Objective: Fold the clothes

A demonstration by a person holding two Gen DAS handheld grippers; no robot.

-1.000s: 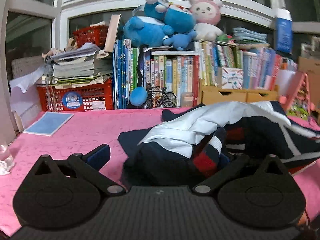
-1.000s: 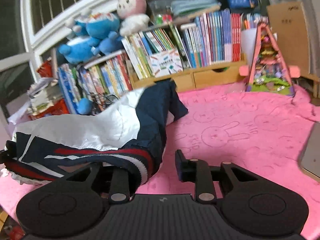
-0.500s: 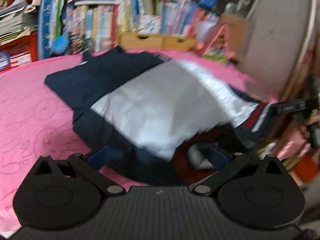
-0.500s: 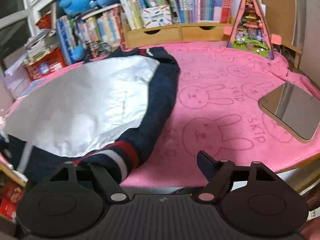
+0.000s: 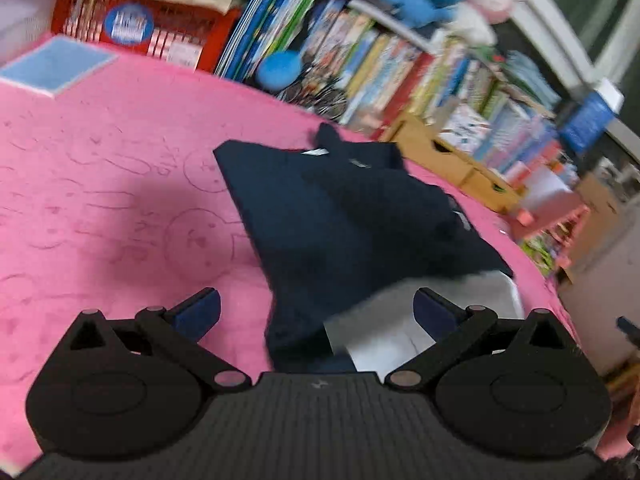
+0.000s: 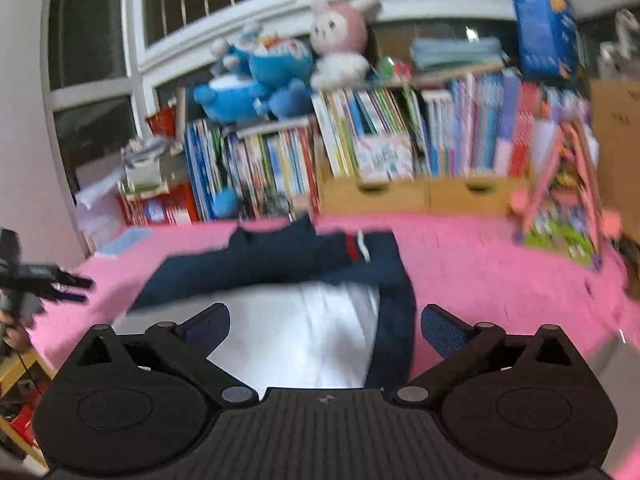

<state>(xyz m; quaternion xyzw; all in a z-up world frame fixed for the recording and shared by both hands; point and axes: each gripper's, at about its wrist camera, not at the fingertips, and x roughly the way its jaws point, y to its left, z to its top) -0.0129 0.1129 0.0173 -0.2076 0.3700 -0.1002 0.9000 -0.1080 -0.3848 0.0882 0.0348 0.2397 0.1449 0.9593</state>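
**Both claws wide, jacket flat on pink cover**

Now both grippers hang over the near edge of the table w/ fingers spread wide & nothing between them.

Left gripper (image 5: 316, 308): tilted, looking down & across the table at an angle, so the whole scene leans. Its blue-padded fingertips (image 5: 198, 312) sit apart on either side of the garment's near end, not pinching it. Black linkage arms & round black hubs fill the lower frame, ribbed dark body in the middle.

Right gripper (image 6: 326, 326): held more level, facing the bookshelf straight on. Fingers equally wide; textured blue pads (image 6: 442, 334) flank the cloth's near edge w/o gripping.

Jacket (image 5: 340, 232): lies spread on the pink cover (image 5: 100, 200), roughly mid-table. Mostly dark navy fabric, soft & matte, w/ a smooth white/grey panel at the near end. In the right view a small red & white stripe shows on a navy fold laid across the far part. Edges blurred, so finer creases can't be made out.

Cover is fuzzy pink towel-like cloth w/ embossed bunny outlines. Behind it: rows of upright books (image 6: 360, 152), wooden drawer box (image 6: 424, 196), red basket (image 5: 152, 28), blue plush toys (image 6: 260, 84) & a pink bunny plush (image 6: 344, 44) on top. Thin blue book (image 5: 56, 66) lies flat at the far left of the cover.
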